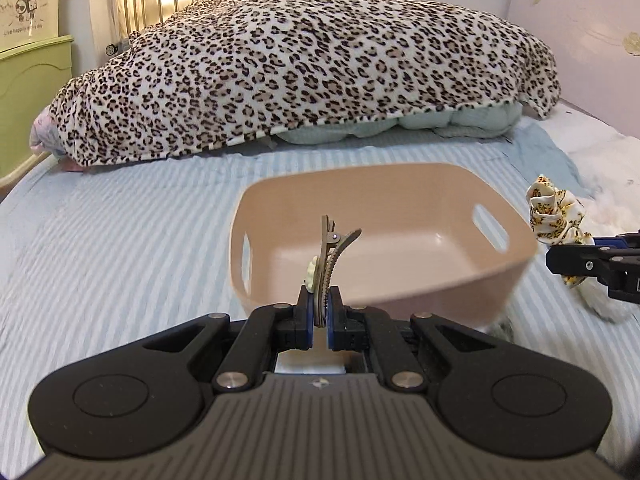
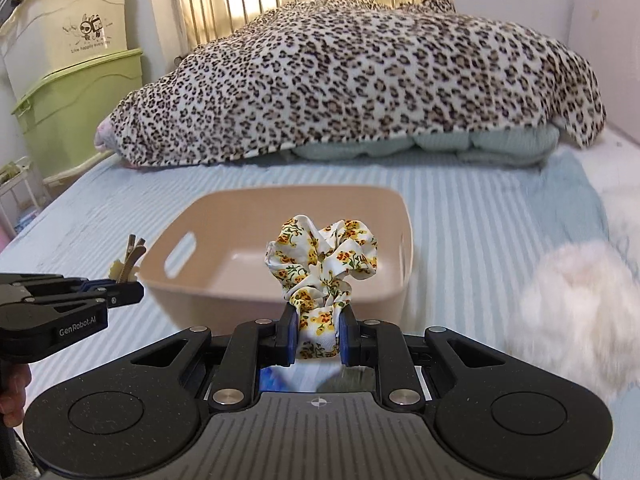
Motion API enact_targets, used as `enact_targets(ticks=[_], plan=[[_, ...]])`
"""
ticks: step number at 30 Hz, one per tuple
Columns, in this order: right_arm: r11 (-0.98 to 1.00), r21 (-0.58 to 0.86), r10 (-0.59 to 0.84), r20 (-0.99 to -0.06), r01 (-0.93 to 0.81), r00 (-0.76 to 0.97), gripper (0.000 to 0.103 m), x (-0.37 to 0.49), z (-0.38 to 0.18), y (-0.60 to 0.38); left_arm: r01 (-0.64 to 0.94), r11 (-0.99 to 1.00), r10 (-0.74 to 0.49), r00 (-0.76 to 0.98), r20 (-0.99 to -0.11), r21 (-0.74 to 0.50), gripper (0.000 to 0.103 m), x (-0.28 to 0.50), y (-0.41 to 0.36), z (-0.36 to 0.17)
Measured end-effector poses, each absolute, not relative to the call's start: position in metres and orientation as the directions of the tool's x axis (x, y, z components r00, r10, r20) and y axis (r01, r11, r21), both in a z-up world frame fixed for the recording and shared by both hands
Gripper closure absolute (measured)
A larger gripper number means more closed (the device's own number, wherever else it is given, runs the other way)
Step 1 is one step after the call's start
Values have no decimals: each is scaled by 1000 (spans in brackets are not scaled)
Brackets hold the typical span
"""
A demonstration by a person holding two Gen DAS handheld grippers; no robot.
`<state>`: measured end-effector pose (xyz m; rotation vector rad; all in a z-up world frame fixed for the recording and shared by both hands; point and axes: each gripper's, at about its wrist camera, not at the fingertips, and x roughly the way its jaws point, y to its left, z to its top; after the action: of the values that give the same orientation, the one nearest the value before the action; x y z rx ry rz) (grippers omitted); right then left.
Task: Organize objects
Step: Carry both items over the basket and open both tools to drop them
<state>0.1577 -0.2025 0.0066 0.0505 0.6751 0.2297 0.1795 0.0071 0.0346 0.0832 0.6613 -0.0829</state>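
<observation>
A beige plastic basket (image 1: 516, 256) with handle slots sits empty on the striped bed; it also shows in the right wrist view (image 2: 404, 216). My left gripper (image 1: 319, 312) is shut on a taupe hair clip (image 1: 330, 256) that stands upright just before the basket's near rim. The left gripper (image 2: 124, 290) and the clip (image 2: 130, 262) show at the basket's left in the right wrist view. My right gripper (image 2: 319, 332) is shut on a floral scrunchie (image 2: 324, 264) at the basket's near rim. The scrunchie (image 1: 552, 212) and the right gripper (image 1: 576, 262) show at the basket's right.
A leopard-print blanket (image 1: 304, 68) covers a heap of bedding across the back of the bed. A white fluffy thing (image 2: 576, 312) lies on the sheet to my right. Green and cream storage bins (image 2: 76, 80) stand at the left beside the bed.
</observation>
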Motion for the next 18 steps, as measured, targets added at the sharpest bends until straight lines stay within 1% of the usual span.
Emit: enact_targets(ticks=[2,6,14,17,18], plan=[[976,108,215,-612,-189,761,85,173,6,-200,89,995,-40,769,-638,45,96,200,7,32],[981,95,191,-625,-169,757,85,200,-1,-197,85,993,-9,746,-666,81,96,231,-1,18],[984,42,152,-702,-173,695,85,236,-25,-192,86,990,26,676,-736,114,96,269,-13,-13],[982,34,155,-714,-187,682,84,238,-29,-188,90,990,23,654,-756,108,94,274,-13,-19],[982,36,155,-718,-185,679,80,240,-30,-187,90,990,22,650,-760,106,94,274,-13,-20]])
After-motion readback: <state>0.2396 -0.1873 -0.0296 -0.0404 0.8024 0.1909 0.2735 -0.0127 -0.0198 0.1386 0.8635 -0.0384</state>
